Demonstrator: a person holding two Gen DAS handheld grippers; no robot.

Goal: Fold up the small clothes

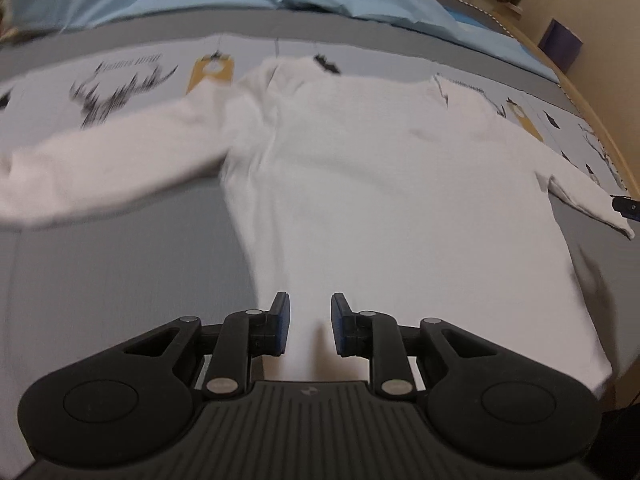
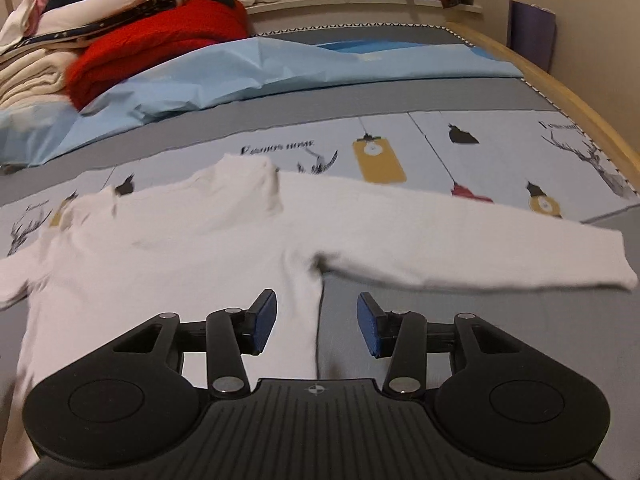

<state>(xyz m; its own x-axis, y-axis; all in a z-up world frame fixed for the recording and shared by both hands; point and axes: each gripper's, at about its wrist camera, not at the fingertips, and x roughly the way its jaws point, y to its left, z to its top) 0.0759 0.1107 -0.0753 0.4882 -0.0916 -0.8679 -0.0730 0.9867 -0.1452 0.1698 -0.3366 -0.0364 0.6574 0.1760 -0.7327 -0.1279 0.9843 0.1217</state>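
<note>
On the patterned bed cover (image 2: 500,136) a white long-sleeved top (image 2: 192,248) is spread flat, sleeves out, presumably so it can be folded. Left gripper (image 1: 310,322) and right gripper (image 2: 317,324) are held apart near the hem, nothing clamped. Blue sheet (image 2: 280,68) and red blanket (image 2: 160,36) are piled behind, well clear.
</note>
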